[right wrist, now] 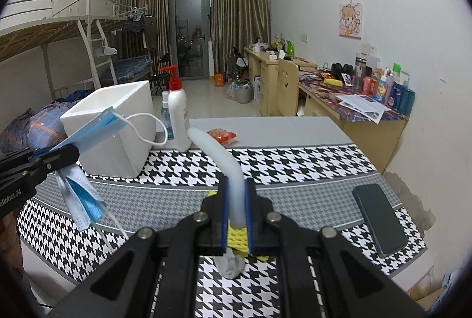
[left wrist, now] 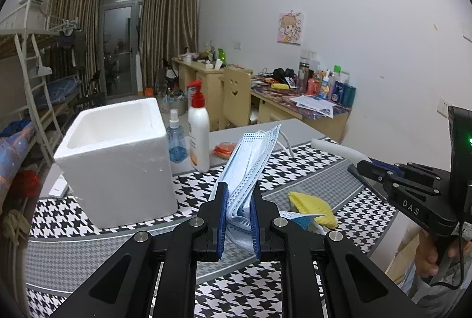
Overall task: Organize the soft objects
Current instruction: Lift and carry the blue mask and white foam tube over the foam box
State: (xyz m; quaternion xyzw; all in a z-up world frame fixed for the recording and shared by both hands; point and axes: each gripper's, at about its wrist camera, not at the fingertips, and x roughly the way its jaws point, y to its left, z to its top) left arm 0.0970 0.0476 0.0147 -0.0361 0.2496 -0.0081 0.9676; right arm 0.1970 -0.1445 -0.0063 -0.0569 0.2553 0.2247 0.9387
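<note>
My left gripper (left wrist: 239,194) is shut on a blue face mask (left wrist: 250,156) and holds it above the houndstooth mat, right of the white foam box (left wrist: 118,159). The mask also hangs from it in the right wrist view (right wrist: 79,200), in front of the box (right wrist: 115,129). My right gripper (right wrist: 236,188) is shut on a bent white foam tube (right wrist: 218,153), raised over the mat. The right gripper also shows in the left wrist view (left wrist: 365,167) with the tube (left wrist: 339,148). A yellow cloth (left wrist: 312,207) lies on the mat beneath; it shows under the right gripper's fingers (right wrist: 236,238).
A white lotion bottle with red pump (left wrist: 198,126) and a blue spray bottle (left wrist: 176,138) stand behind the box. An orange packet (right wrist: 222,136) lies on the grey table. A dark phone (right wrist: 379,217) lies at the mat's right. A grey lump (right wrist: 231,265) lies near the front.
</note>
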